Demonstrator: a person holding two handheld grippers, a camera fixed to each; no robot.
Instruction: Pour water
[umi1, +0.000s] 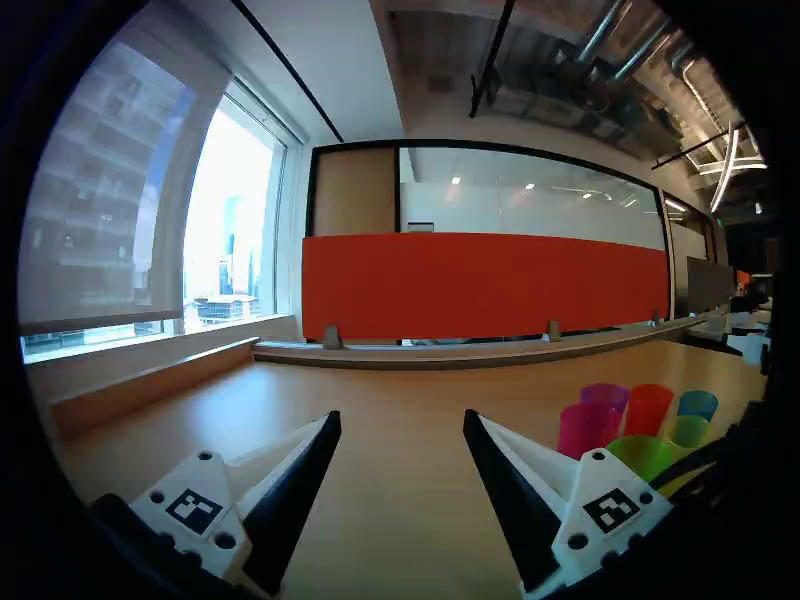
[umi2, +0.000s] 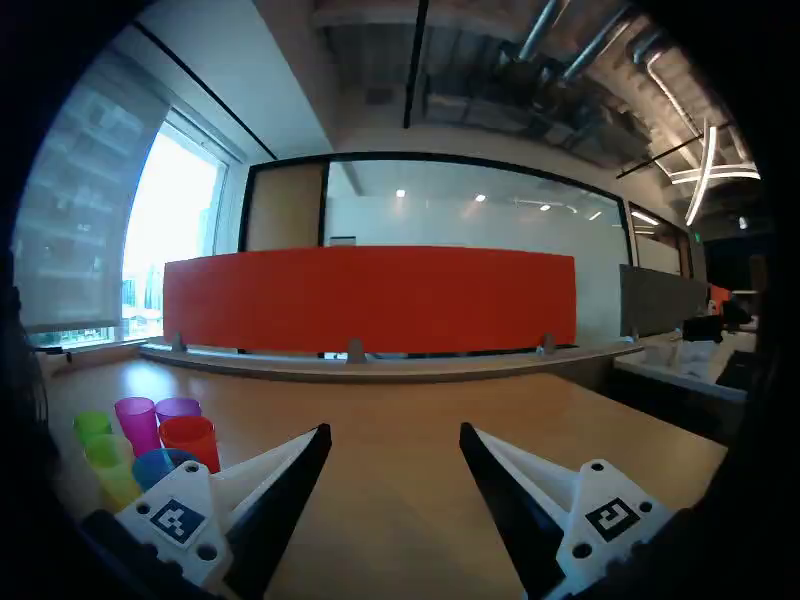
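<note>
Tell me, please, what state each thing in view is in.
Left tool: open, holding nothing.
Right tool: open, holding nothing.
Plastic cups: upright, clustered on the desk; contents unclear.
Roller blind: lowered almost fully.
Ceiling light: on.

text: none readable | numbers: none | coded tags (umi1: 193, 508) on left gripper (umi1: 401, 414), right gripper (umi2: 395, 428): patterns, no letters
</note>
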